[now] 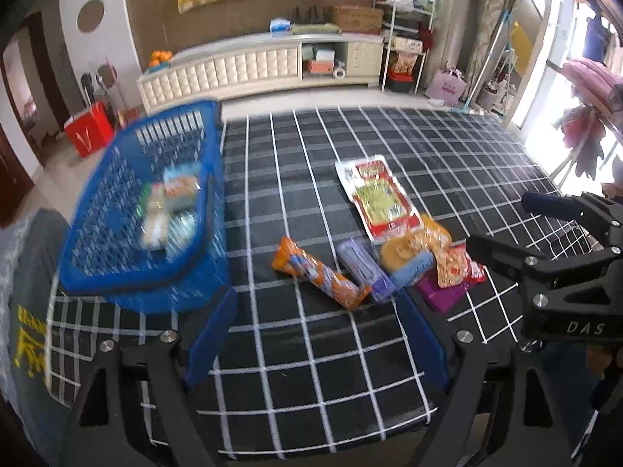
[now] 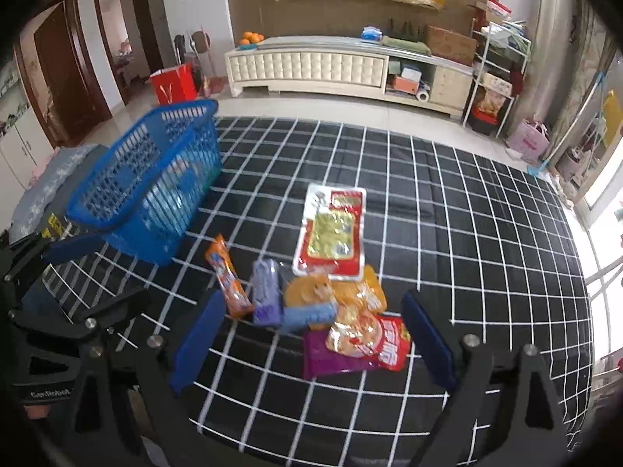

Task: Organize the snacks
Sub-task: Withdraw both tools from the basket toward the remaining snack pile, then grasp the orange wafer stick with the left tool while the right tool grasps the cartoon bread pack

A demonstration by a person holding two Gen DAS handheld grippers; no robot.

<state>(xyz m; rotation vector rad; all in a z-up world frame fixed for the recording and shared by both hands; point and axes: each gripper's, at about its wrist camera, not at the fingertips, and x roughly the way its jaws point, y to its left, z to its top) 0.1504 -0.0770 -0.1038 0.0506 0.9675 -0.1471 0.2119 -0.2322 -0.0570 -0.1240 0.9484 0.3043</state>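
A blue plastic basket [image 1: 163, 292] stands at the left of the black checked tablecloth [image 1: 311, 369] with several snack packs [image 1: 171, 214] inside. A loose pile lies to its right: an orange packet [image 1: 323, 272], a purple packet [image 1: 366, 268], a big red-and-white pack [image 1: 377, 194], a yellow bag [image 1: 412, 245] and a flat purple pack [image 1: 444, 292]. My left gripper [image 1: 317, 340] hangs open and empty just short of the orange packet. My right gripper [image 2: 313, 340] is open over the near edge of the pile, with the red pack [image 2: 385, 342] and the flat purple pack [image 2: 331, 358] between its fingers, untouched.
Each gripper shows in the other's view: the right gripper [image 1: 502, 220] right of the pile, the left gripper [image 2: 105, 272] in front of the basket [image 2: 155, 202]. A grey cloth [image 1: 31, 272] lies left of the basket. Beyond the table stand a white cabinet [image 2: 311, 66] and a red bag [image 2: 173, 83].
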